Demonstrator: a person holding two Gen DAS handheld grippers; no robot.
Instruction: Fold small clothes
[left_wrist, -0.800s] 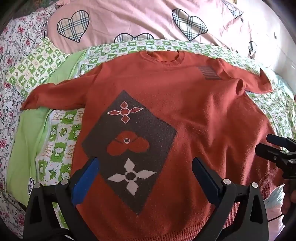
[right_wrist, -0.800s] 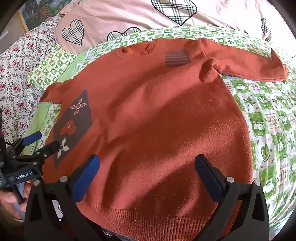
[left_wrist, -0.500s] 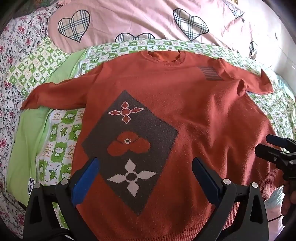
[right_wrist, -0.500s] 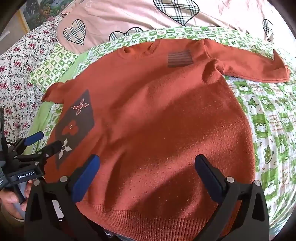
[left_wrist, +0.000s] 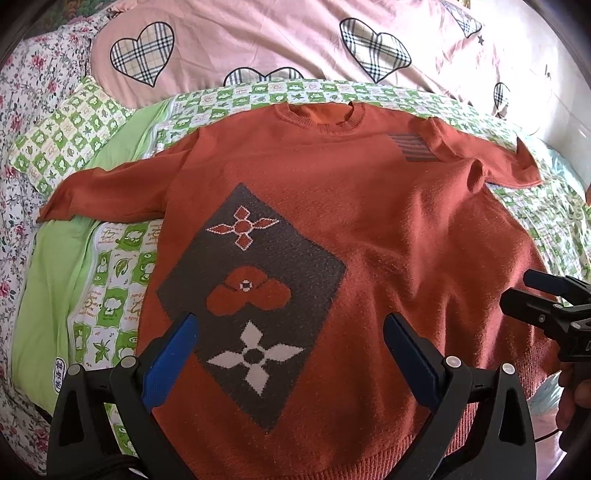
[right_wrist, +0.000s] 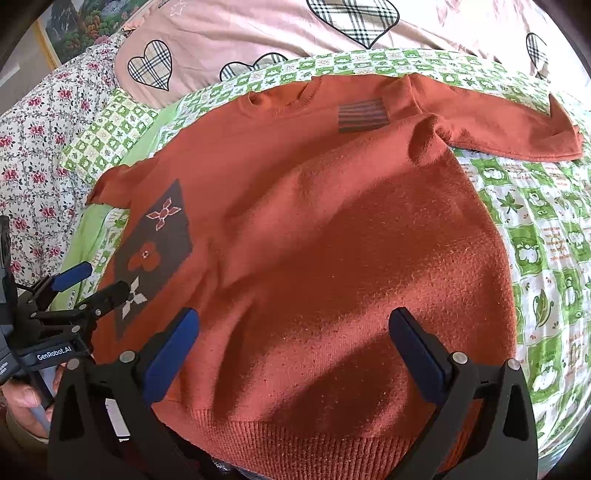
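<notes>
Here, orange sweater (left_wrist: 369, 229) lies flat, front up, sleeves spread, on green checkered quilt (left_wrist: 110, 266). Left gripper (left_wrist: 288, 354) and right gripper (right_wrist: 291, 347) hover over hem, jaws wide apart, holding nothing.

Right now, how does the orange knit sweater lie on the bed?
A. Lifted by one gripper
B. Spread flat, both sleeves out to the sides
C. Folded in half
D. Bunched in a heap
B: the orange knit sweater lies flat on the green checked quilt, sleeves out, both grippers' jaws open above its hem.

A matt, fuzzy knit sweater (left_wrist: 369, 229) lies on a soft printed cotton sheet (right_wrist: 546, 229). The right gripper (right_wrist: 291, 347) is matt black plastic with blue pads (right_wrist: 170, 354).
</notes>
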